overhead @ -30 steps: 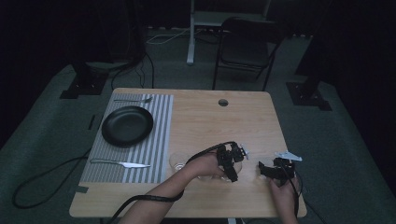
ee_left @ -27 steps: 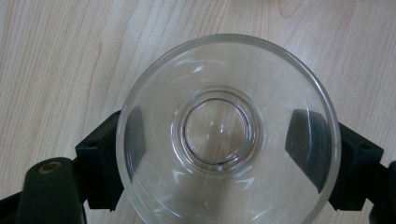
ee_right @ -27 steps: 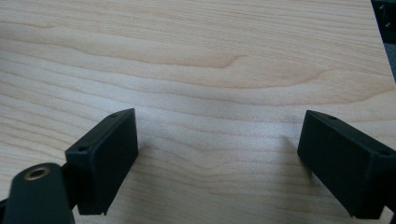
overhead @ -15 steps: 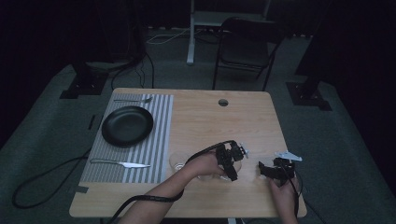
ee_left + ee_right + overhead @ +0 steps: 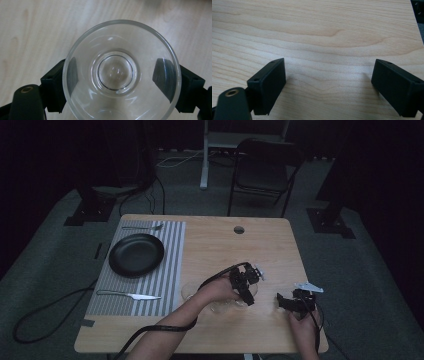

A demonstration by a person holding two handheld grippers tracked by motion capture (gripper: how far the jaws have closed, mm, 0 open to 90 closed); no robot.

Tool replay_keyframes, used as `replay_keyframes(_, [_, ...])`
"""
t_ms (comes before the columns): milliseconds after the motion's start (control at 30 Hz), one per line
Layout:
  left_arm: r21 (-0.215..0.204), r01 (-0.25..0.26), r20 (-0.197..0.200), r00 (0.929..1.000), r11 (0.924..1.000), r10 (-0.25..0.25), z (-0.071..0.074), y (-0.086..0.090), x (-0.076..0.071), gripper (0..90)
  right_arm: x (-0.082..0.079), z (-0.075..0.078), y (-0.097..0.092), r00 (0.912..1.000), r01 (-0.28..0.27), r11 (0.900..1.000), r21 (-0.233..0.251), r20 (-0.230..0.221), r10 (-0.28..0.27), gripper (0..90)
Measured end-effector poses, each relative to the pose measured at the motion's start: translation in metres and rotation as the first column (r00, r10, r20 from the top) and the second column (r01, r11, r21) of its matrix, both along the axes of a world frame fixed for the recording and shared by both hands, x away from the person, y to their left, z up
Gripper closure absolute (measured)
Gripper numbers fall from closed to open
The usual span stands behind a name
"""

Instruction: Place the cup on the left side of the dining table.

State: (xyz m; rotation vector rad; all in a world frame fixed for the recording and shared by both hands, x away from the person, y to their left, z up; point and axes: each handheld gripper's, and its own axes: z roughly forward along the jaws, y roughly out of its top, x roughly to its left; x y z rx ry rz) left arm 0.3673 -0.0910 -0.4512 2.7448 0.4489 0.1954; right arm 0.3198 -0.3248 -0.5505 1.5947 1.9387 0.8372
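A clear drinking glass (image 5: 117, 72) is seen from above, its round rim and base facing the camera over the wooden table (image 5: 215, 245). My left gripper (image 5: 116, 68) is shut on it, one black pad (image 5: 72, 71) pressed against each side of its wall. In the high view the left gripper (image 5: 245, 289) points down at the table's front middle, with the glass hard to make out beneath it. My right gripper (image 5: 282, 302) rests low near the front right corner. Its jaws stand wide open over bare wood in the right gripper view (image 5: 329, 75).
A striped placemat (image 5: 170, 270) on the left holds a black plate (image 5: 136, 254), a knife (image 5: 130, 295) at its front and a fork (image 5: 142, 227) at its back. A cable hole (image 5: 239, 229) is near the far edge. A chair (image 5: 260, 170) stands beyond the table.
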Motion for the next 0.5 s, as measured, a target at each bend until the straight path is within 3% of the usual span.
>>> replay_keyframes(500, [-0.015, -0.088, 0.015, 0.996, 0.996, 0.089, 0.005, 0.014, 0.025, 18.2, 0.0, 0.0, 0.0, 1.0, -0.001, 1.0, -0.001, 0.0, 0.001, 11.8])
